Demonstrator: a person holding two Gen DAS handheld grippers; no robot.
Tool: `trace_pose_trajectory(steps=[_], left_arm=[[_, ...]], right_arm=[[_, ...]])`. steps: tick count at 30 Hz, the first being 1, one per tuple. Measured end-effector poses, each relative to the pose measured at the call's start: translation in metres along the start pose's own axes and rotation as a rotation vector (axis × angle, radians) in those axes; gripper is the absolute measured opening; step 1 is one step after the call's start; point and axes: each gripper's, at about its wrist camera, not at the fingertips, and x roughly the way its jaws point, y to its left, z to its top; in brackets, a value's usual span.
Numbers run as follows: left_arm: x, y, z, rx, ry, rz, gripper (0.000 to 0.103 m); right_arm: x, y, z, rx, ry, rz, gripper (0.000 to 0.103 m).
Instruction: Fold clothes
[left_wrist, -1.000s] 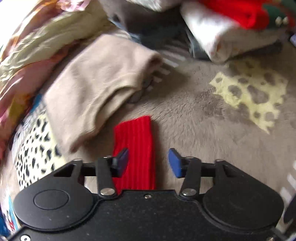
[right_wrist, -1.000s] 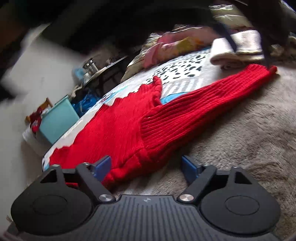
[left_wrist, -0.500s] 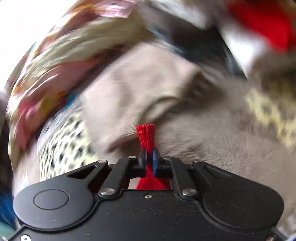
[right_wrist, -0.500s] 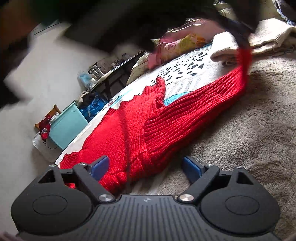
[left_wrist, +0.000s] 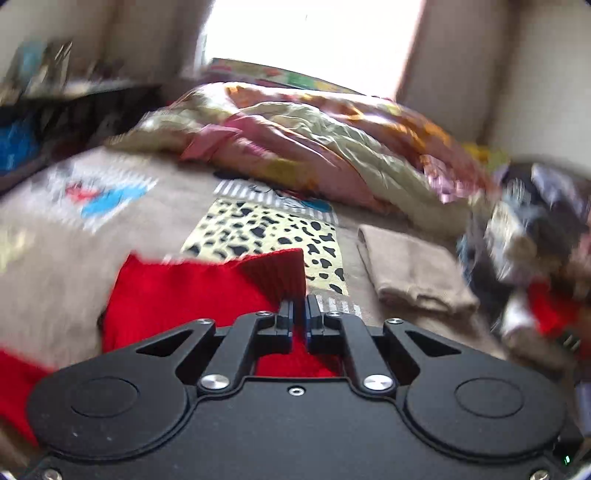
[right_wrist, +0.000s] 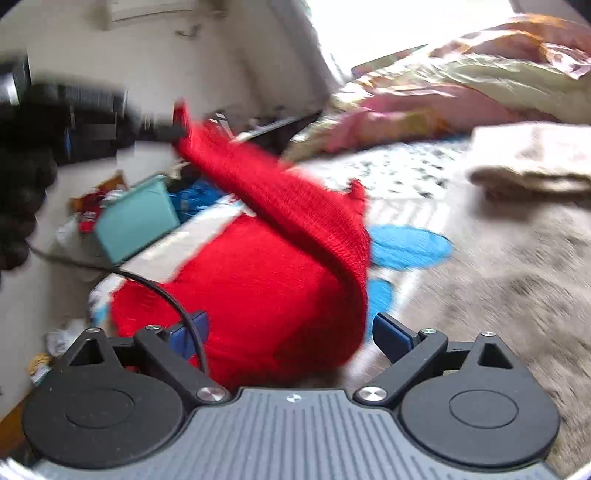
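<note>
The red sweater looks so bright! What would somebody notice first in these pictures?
The red sweater jumps out first: it lies on the furry grey blanket, and the left tool is shut on its ribbed cuff, lifting the sleeve across the body. Nearer, the right tool is opening over the sweater's edge without gripping it. Behind, a shiny flowered quilt is heaped under the bright window, with a folded beige garment beside the leopard-print patch.

Sweater (left_wrist: 192, 291) lies on bed (left_wrist: 55, 236), near-left. Folded garment (left_wrist: 410, 273) to its right, well apart. Crumpled quilt (left_wrist: 332, 147) at far side. Clothes pile (left_wrist: 539, 236) at far right.
</note>
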Motion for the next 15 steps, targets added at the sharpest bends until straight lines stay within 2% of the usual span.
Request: trace_pose_trajectory(steps=[4, 7, 8, 10, 13, 14, 15], left_arm=[[-0.007, 0.042, -0.009, -0.164, 0.009, -0.052, 0.005], [-0.004, 0.058, -0.015, -0.212, 0.014, -0.055, 0.005], [-0.003, 0.062, -0.018, -0.231, 0.02, -0.062, 0.005], [-0.004, 0.07, -0.021, -0.248, 0.025, -0.063, 0.005], [-0.008, 0.079, -0.022, -0.253, 0.023, -0.049, 0.005], [-0.01, 0.08, -0.022, -0.245, 0.022, -0.045, 0.005], [-0.013, 0.08, -0.02, -0.219, 0.018, -0.041, 0.005]], right_arm=[[-0.008, 0.013, 0.013, -0.094, 0.115, 0.177, 0.097], [-0.022, 0.018, 0.016, -0.254, 0.201, 0.294, 0.097], [-0.027, 0.015, 0.017, -0.271, 0.216, 0.344, 0.097], [-0.04, -0.001, 0.027, -0.189, 0.207, 0.469, 0.097], [-0.06, -0.025, 0.041, -0.037, 0.086, 0.561, 0.102], [-0.061, -0.03, 0.043, -0.002, 0.039, 0.54, 0.102], [-0.062, -0.032, 0.044, 0.006, -0.006, 0.474, 0.102]])
